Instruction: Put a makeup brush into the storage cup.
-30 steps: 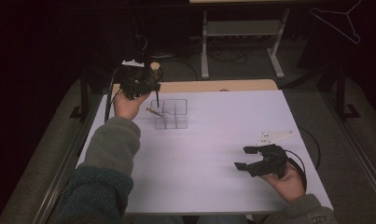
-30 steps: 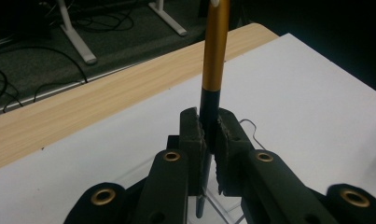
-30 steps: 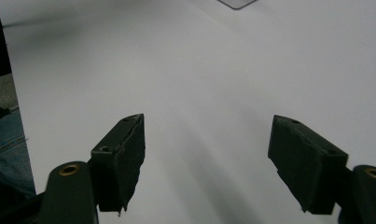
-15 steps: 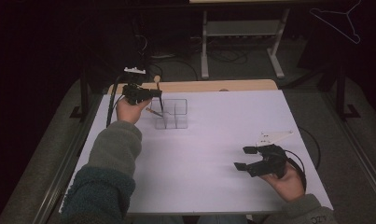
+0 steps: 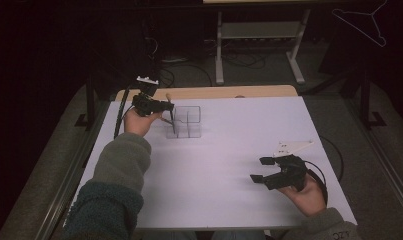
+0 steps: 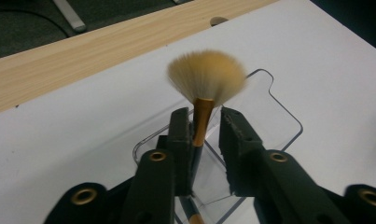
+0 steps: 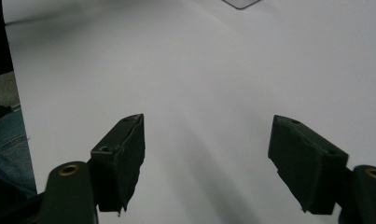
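A fan brush [image 6: 205,77] with tan bristles, a gold ferrule and a dark handle stands upright in a clear plastic organizer [image 6: 279,116] at the far left of the white sheet. My left gripper [image 6: 205,113] is around the brush's ferrule. Its jaws have just been opening: the brush leans against one jaw and a gap shows to the other. In the high view the left gripper [image 5: 170,106] hovers over the organizer [image 5: 191,117], with the brush handle [image 5: 173,124] reaching down into it. My right gripper [image 5: 258,170] rests open and empty near the sheet's front right, its jaws [image 7: 206,135] wide apart.
A white sheet [image 5: 229,150] covers the table, with a wooden strip [image 5: 229,92] along its far edge. Beyond it are a white stand's legs [image 5: 259,45], floor cables and a wire hanger [image 5: 369,20]. Dark table frames run along both sides.
The left gripper has shifted slightly lower and to the right over the organizer, with the brush now upright in it. The right hand has stayed in place.
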A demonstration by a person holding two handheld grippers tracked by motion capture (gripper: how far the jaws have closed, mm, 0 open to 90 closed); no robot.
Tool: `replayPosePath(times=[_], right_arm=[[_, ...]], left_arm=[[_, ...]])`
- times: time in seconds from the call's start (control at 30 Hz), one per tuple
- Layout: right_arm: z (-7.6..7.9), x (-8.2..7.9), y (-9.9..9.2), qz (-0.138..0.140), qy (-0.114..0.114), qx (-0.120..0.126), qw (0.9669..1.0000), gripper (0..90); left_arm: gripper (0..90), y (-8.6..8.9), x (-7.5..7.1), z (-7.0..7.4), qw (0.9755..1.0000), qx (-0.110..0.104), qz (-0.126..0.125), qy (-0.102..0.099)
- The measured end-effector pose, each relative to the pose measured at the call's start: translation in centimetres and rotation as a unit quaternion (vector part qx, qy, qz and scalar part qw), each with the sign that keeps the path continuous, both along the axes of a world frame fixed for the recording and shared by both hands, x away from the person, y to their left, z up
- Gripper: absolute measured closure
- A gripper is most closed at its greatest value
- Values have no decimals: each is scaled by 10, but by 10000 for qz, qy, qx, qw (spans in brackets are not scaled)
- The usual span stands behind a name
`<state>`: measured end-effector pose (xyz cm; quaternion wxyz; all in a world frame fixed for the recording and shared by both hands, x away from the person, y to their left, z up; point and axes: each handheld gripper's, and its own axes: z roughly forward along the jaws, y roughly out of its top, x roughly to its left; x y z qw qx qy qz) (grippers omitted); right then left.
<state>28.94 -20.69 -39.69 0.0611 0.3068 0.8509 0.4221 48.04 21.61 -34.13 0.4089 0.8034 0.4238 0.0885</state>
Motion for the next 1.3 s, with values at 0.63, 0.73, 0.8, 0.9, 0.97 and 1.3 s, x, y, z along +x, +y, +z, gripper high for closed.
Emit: replayPosePath(times=[0.63,0.73,0.8,0.9,0.97,1.3], right_arm=[[1,1,-3,-228,-105,-24,9997,239],[1,1,-4,-285,-130,-42,9995,237],[2,1,-5,-347,-131,-41,9993,233],[2,2,-6,-434,-188,-60,9989,221],[1,2,-7,-489,-204,-88,9986,217],[2,4,-9,-623,-218,-115,9977,200]], left_arm=[[622,7,-23,24,9996,97,-156,-228],[604,8,-28,26,9995,71,-145,-270],[584,10,-31,27,9995,81,-130,-294],[519,13,-35,28,9994,67,-111,-310],[500,15,-39,29,9995,14,-94,-310],[435,21,-54,32,9991,61,-172,-371]])
